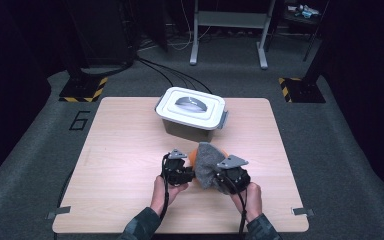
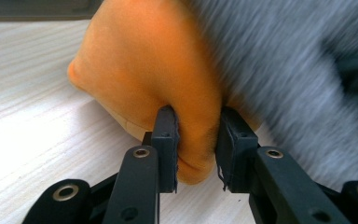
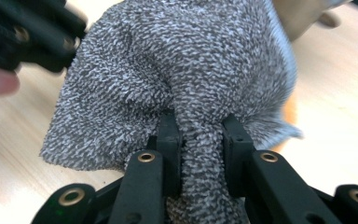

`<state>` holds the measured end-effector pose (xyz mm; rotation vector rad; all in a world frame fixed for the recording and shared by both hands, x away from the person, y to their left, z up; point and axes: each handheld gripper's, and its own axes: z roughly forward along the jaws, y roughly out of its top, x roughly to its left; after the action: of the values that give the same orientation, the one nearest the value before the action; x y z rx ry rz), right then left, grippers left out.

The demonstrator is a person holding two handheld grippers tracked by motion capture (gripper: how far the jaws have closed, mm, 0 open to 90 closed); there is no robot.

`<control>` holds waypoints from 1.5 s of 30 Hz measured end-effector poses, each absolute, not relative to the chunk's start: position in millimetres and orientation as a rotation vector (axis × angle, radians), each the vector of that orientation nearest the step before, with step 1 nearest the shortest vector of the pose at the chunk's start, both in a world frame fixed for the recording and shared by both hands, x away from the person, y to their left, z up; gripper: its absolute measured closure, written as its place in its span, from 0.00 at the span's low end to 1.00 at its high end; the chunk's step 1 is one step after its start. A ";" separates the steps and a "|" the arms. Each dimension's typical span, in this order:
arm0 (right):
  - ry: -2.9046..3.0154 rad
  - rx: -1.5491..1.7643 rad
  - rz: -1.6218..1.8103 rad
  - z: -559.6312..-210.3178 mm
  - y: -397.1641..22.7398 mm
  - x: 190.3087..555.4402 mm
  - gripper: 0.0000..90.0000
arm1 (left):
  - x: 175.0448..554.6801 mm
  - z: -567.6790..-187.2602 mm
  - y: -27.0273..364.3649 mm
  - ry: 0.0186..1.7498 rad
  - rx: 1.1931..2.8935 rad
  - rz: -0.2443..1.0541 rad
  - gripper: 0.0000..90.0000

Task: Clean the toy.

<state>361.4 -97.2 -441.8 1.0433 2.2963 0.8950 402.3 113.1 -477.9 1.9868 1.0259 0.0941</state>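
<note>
A crumpled cloth, orange [image 1: 194, 155] on one side and grey terry [image 1: 207, 159] on the other, is held just above the table's near middle between both grippers. My left gripper [image 1: 181, 170] is shut on a fold of the orange side [image 2: 168, 74], which bulges between its jaws. My right gripper [image 1: 225, 176] is shut on a bunched fold of the grey side [image 3: 186, 70]. The left gripper's black frame [image 3: 23, 32] and a fingertip appear at the upper left of the right gripper view.
A grey bin with a white clip-on lid [image 1: 191, 106] stands just behind the cloth, at the table's far middle. The wooden table [image 1: 120, 150] has open room to left and right. Dark floor, cables and a metal stand lie beyond.
</note>
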 end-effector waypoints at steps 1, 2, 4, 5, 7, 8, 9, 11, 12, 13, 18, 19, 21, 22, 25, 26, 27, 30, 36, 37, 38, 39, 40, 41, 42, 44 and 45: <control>2.317 1.023 0.867 -445.4 -95.8 363.1 0.82 | 402.3 -478.6 113.9 1.027 1.987 0.090 0.79; 2.315 1.032 0.856 -450.2 -95.9 365.9 0.82 | 402.6 -479.8 115.1 1.025 1.985 0.081 0.79; 2.327 1.090 0.878 -455.6 -104.3 373.2 0.82 | 402.2 -481.8 115.5 1.023 1.981 0.081 0.79; 2.320 1.121 0.885 -456.5 -108.5 375.1 0.82 | 402.0 -481.8 115.2 1.016 1.988 0.075 0.79; 2.322 1.156 0.853 -455.9 -116.9 376.6 0.82 | 401.9 -481.3 114.1 1.012 1.999 0.085 0.79; 2.311 1.177 0.841 -454.4 -121.7 376.9 0.81 | 402.3 -481.1 114.1 1.010 2.003 0.086 0.79; 2.292 1.197 0.832 -452.0 -126.4 377.4 0.81 | 403.1 -481.2 114.6 1.004 2.014 0.085 0.79; 2.241 1.236 0.843 -447.0 -135.8 381.0 0.81 | 403.7 -482.9 116.5 1.010 2.015 0.072 0.79; 2.218 1.251 0.862 -445.1 -139.2 383.7 0.81 | 404.0 -483.7 117.6 1.008 2.020 0.069 0.79; 2.208 1.251 0.879 -444.1 -141.3 387.3 0.81 | 404.3 -484.5 118.9 1.009 2.018 0.068 0.79; 2.285 1.280 0.805 -460.8 -139.0 403.2 0.81 | 403.6 -484.9 119.2 0.997 2.026 0.072 0.78; 2.289 1.291 0.800 -463.3 -141.4 404.0 0.81 | 403.5 -484.4 118.4 0.991 2.035 0.076 0.78; 2.317 1.307 0.752 -466.4 -145.7 405.0 0.81 | 403.1 -484.2 116.8 0.992 2.031 0.075 0.75; 2.320 1.312 0.739 -466.9 -147.4 404.6 0.81 | 403.4 -483.7 117.3 0.987 2.037 0.082 0.72; 2.271 1.300 0.758 -457.7 -151.0 401.3 0.80 | 403.4 -483.8 118.3 0.988 2.035 0.076 0.70; 2.226 1.304 0.798 -449.2 -149.0 398.1 0.80 | 403.6 -484.3 118.3 0.987 2.033 0.072 0.70; 2.215 1.258 0.832 -442.8 -147.1 396.7 0.80 | 403.4 -484.4 117.9 0.991 2.032 0.069 0.70; 2.236 1.173 0.816 -436.4 -132.0 399.0 0.80 | 403.8 -484.1 118.7 0.986 2.036 0.076 0.70; 2.276 1.244 0.761 -458.3 -137.7 408.8 0.82 | 397.5 -487.5 118.7 1.010 1.996 0.062 0.50; 2.277 1.243 0.751 -460.7 -139.5 407.6 0.82 | 394.8 -489.9 118.6 1.033 1.980 0.070 0.46; 2.275 1.256 0.742 -463.7 -141.3 406.3 0.82 | 392.8 -491.9 119.2 1.043 1.961 0.057 0.41; 2.273 1.267 0.739 -466.2 -143.2 405.8 0.82 | 391.5 -493.3 119.5 1.050 1.943 0.049 0.37; 2.274 1.279 0.745 -467.9 -143.9 405.0 0.82 | 389.7 -494.6 118.4 1.069 1.928 0.052 0.35; 2.271 1.277 0.744 -469.8 -145.4 405.1 0.82 | 388.4 -495.3 116.7 1.071 1.926 0.067 0.34; 2.270 1.289 0.749 -470.8 -145.9 404.9 0.82 | 387.6 -496.5 113.0 1.092 1.917 0.081 0.32; 2.268 1.294 0.745 -471.6 -145.6 404.7 0.82 | 388.0 -499.5 107.3 1.113 1.904 0.078 0.32; 2.266 1.290 0.746 -471.9 -145.2 404.5 0.82 | 388.5 -501.6 103.5 1.125 1.884 0.071 0.32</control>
<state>404.5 -145.2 -471.9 1.2905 2.2657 0.7464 388.5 103.5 -501.6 1.8840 1.1251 0.0710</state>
